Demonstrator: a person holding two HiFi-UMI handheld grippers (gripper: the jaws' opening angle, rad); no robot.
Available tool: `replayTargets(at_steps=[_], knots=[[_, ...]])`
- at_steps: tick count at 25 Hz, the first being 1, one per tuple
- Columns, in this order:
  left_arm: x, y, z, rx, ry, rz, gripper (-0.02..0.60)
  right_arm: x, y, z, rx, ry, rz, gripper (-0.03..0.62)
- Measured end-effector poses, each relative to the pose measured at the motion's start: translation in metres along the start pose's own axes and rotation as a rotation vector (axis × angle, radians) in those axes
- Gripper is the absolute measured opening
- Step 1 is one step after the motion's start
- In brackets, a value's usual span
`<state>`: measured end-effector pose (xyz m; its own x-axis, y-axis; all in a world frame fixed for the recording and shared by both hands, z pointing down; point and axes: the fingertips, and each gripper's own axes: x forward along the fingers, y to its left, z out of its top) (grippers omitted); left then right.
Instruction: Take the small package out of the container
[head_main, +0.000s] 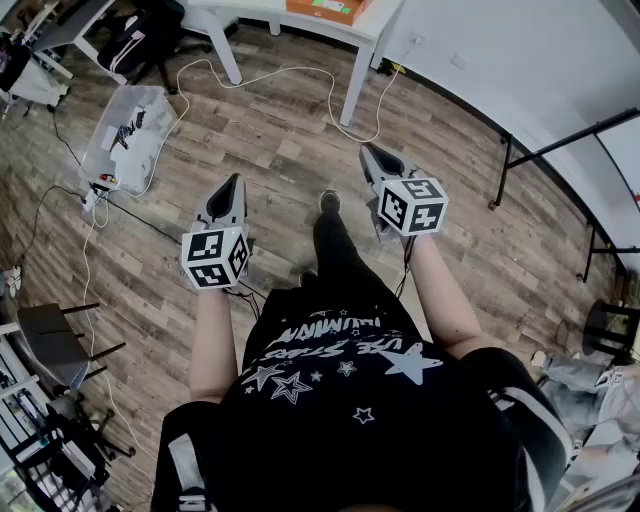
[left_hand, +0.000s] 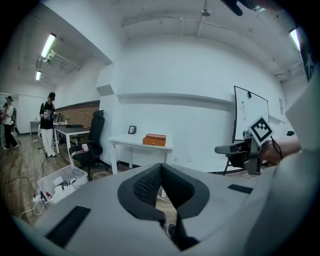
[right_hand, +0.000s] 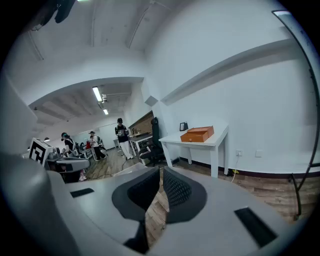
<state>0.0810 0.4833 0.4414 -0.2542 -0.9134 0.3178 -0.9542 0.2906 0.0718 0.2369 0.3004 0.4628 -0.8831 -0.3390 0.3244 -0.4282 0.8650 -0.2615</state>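
Package cannot be made out in any view; an orange box (left_hand: 154, 140) sits on the white bench (left_hand: 125, 143) against the wall (a clear bin (head_main: 125, 135) of loose items stands on the wood floor (head_main: 280, 130), off to the left). Left tongs (left_hand: 161, 166) are clenched with nothing between them, and right tongs (right_hand: 161, 170) likewise, both held out over the floor, well apart from the bench

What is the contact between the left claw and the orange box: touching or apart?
Apart. The left gripper view shows the left claw shut and empty, the orange box far beyond on the white table.
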Motion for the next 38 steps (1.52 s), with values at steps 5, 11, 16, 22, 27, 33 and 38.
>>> replayTargets(at_steps=[5,11,16,22,27,33,38], knots=[[0.014,0.001,-0.004,0.001,0.008,0.000,0.020,0.011,-0.009,-0.005,0.003,0.014,0.002,0.054],[0.027,0.010,-0.001,-0.010,0.013,0.001,0.020,0.026,-0.013,0.000,-0.004,0.027,0.006,0.054],[0.052,0.025,0.001,-0.025,0.025,0.006,0.019,0.053,-0.025,0.010,-0.010,0.032,0.006,0.054],[0.115,0.046,0.017,-0.036,0.039,0.009,0.019,0.111,-0.057,0.034,-0.029,0.030,0.018,0.054],[0.198,0.067,0.044,-0.026,0.064,-0.006,0.020,0.179,-0.105,0.065,0.003,0.040,0.007,0.054],[0.291,0.088,0.087,-0.006,0.072,-0.026,0.020,0.251,-0.166,0.115,0.009,0.040,-0.010,0.054],[0.354,0.092,0.112,0.005,0.081,-0.036,0.020,0.294,-0.207,0.142,0.009,0.053,-0.013,0.054]])
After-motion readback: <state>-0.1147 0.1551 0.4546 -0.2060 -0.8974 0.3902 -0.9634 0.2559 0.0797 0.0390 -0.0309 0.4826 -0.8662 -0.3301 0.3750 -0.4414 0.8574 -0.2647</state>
